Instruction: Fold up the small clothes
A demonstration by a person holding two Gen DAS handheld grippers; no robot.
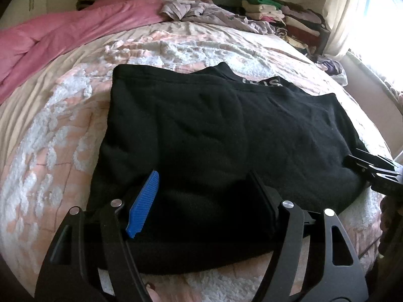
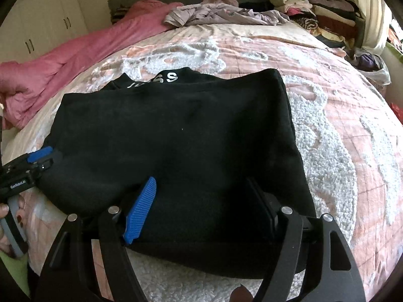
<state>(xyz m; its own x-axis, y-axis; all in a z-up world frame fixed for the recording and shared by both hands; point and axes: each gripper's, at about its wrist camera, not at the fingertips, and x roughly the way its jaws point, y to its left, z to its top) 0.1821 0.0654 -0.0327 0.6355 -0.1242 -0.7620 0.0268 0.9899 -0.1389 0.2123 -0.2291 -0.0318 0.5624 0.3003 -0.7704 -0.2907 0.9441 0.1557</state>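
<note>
No basket or box shows clearly; the nearest thing to a container is the dark shelf-like frame (image 1: 325,34) at the far right corner of the bed, against which a stack of folded clothes (image 1: 277,12) is piled, with green, cream, pink and dark red pieces in layers. A loose lilac garment (image 1: 201,10) lies crumpled at the head of the bed beside that stack, and a pink quilt (image 1: 63,32) runs along the far left side.

The black garment (image 1: 214,130) lies folded on the pink and white bedspread (image 1: 50,138), in the middle of the bed and close to the near edge. It looks thick and fleecy, folded into a rough rectangle with a rounded fold along the near side. Silver-white lettering (image 2: 166,78) peeks out on a layer at its far edge, partly covered.

The left gripper (image 1: 204,201) stands over the near left part of the garment, its jaws well apart with the blue pad (image 1: 143,203) on one side; the cloth lies beneath and between them, but they do not pinch it. The right gripper (image 2: 199,201) stands likewise over the near right part, jaws wide and gripping nothing. A hand (image 2: 5,216) on the left gripper's handle shows at the edge of the right wrist view.
</note>
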